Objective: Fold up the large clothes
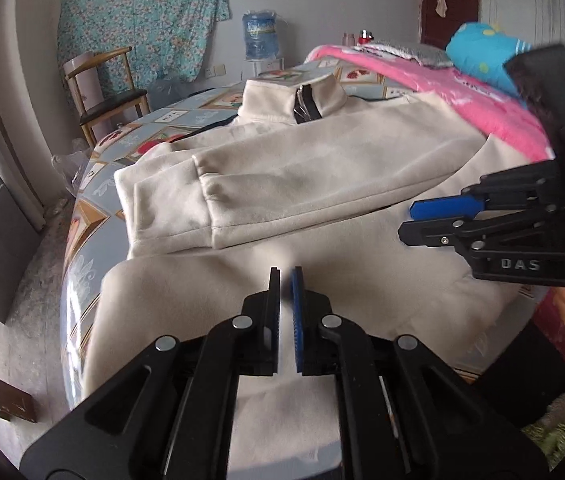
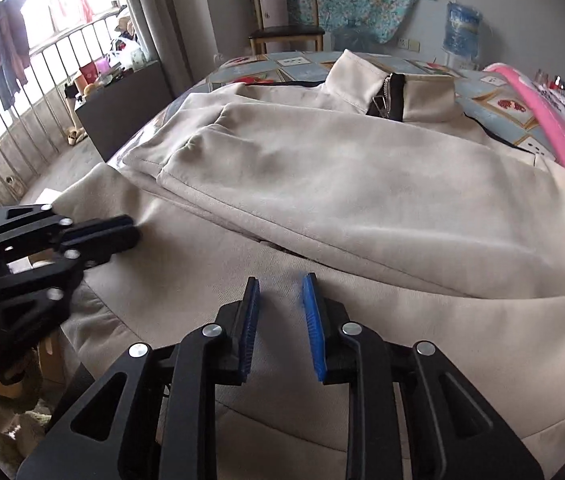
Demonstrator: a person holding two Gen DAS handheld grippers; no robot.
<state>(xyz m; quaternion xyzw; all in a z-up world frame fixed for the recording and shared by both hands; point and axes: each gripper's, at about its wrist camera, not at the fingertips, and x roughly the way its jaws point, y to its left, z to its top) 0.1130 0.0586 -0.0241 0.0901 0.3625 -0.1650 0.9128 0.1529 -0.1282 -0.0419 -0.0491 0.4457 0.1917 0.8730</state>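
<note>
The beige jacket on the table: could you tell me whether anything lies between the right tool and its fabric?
Nothing visible does. The right tool hangs with a gap between its jaws directly over bare cloth of the beige jacket; the left tool, shut, sits off to the side at the jacket's edge.

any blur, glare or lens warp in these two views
Left wrist view: the right gripper and its handle are motion-smeared, the beige jacket sharp, the fisheye bows the table edge. Right wrist view: the window is blown out white, the left gripper dark against it, corners vignetted black.
</note>
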